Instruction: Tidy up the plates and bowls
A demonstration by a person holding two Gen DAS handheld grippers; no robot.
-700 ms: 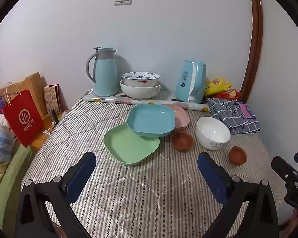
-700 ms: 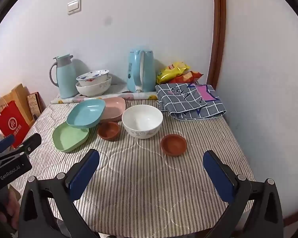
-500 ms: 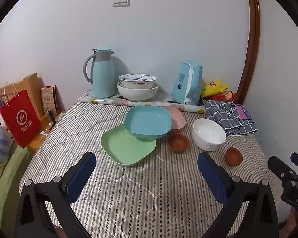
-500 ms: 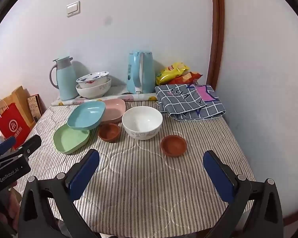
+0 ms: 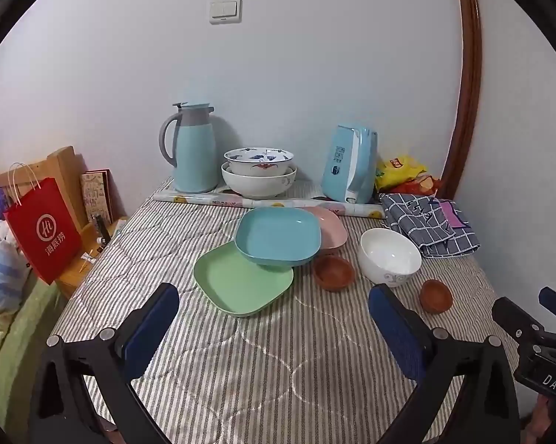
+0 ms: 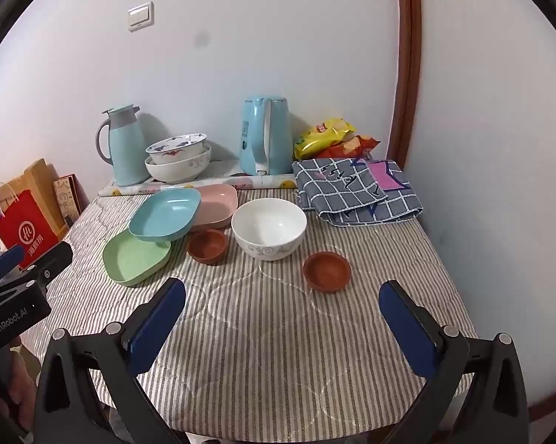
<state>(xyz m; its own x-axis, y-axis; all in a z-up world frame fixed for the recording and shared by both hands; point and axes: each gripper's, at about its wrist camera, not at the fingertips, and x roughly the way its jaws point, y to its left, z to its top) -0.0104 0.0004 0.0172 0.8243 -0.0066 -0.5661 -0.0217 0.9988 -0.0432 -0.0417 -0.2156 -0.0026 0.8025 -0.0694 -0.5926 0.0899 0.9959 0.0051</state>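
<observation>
With both my left gripper (image 5: 274, 323) and right gripper (image 6: 283, 320) spread wide and empty above the striped quilted tablecloth (image 6: 278, 333), I should approach the near small brown wooden bowl (image 6: 326, 271) by its rim, level, to nest it in its twin (image 6: 207, 246) beside the white ceramic bowl (image 6: 268, 227).

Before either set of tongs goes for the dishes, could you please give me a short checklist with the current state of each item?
1. Left tongs open and empty: ok.
2. Right tongs open and empty: ok.
3. Blue plate lying flat: not ok, it rests tilted on the green plate and pink plate.
4. White bowl empty and upright: ok.
5. Two brown bowls standing apart, reachable: ok.
6. Plates' undersides free of anything: cannot tell.
</observation>
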